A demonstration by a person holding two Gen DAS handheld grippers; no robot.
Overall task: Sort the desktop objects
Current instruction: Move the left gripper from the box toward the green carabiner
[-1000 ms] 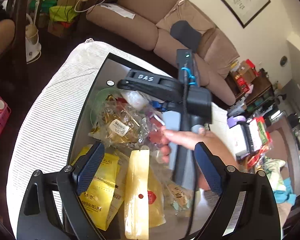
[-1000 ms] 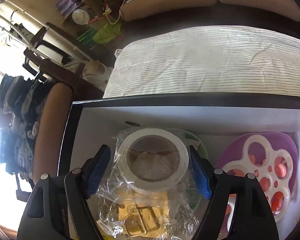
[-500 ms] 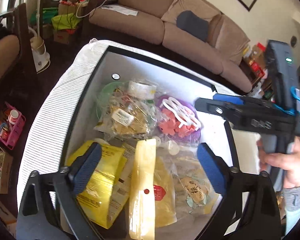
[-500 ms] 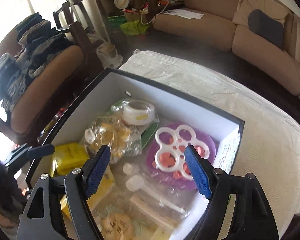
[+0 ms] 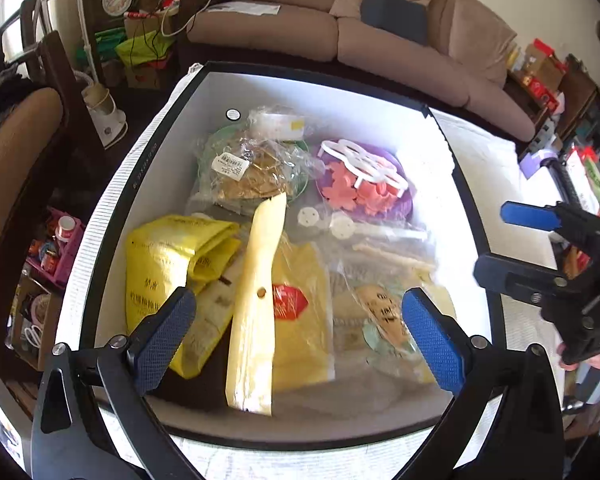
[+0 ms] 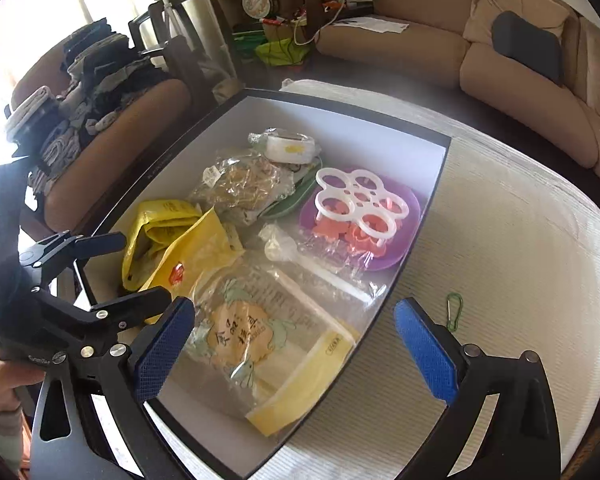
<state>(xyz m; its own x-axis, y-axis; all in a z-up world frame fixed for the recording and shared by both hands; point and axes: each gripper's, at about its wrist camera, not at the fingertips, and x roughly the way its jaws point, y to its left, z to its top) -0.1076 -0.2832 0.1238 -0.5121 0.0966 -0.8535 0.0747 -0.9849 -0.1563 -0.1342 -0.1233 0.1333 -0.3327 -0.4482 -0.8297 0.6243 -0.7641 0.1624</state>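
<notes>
Both grippers empty, left gripper (image 5: 296,334) and right gripper (image 6: 294,346) jaws spread above the black-rimmed box (image 6: 416,264), where tape roll (image 6: 290,148), yellow bags (image 5: 168,256) and purple plate (image 6: 406,216) lie.

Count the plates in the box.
2: a green plate at the back left under a clear bag, and a purple plate at the back right under the white cutter. Others may be hidden.

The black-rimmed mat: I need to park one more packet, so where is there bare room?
Bare white shows along the mat's far edge behind the tape roll, and down the left strip beside the yellow bag. The striped cloth right of the mat is open. The middle and near end are crowded with packets.
</notes>
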